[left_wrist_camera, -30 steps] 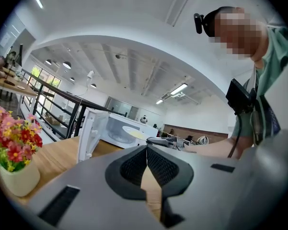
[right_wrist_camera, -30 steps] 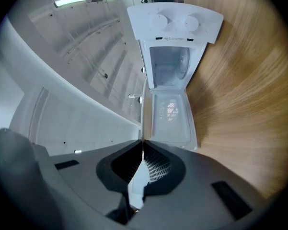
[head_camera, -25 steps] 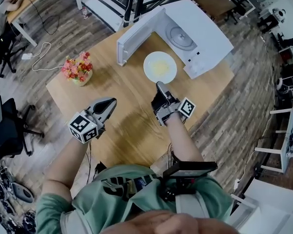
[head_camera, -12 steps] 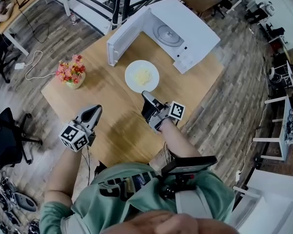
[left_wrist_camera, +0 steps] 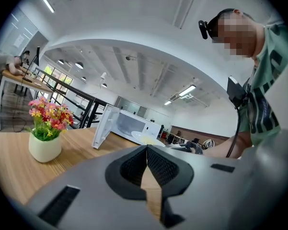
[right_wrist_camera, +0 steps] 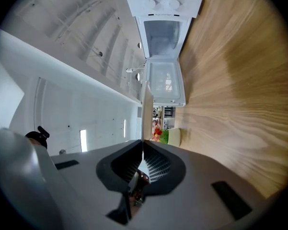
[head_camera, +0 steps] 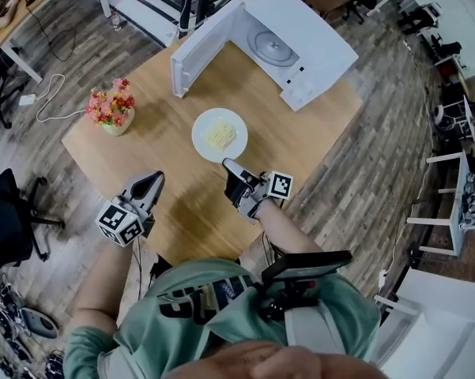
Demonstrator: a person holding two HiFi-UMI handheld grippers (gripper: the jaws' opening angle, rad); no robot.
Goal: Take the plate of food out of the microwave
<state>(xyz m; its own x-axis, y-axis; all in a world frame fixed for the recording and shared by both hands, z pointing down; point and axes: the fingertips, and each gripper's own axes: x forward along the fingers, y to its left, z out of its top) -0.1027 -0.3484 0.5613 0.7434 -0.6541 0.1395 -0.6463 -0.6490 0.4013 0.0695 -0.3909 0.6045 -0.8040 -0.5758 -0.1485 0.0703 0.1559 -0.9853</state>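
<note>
Plate of food (head_camera: 204,133) is out of the microwave (head_camera: 288,34) and low over the middle of the wooden table (head_camera: 316,125). I cannot tell if it rests on the wood. The right gripper (head_camera: 228,164) pinches only the near rim, with its jaws closed tight on it. The left gripper (head_camera: 152,181) is off to the left, jaws together with nothing in them. One small pinch on a thin rim could slip. Then the far side might dip, and the yellow food (head_camera: 220,135) could slide off.
</note>
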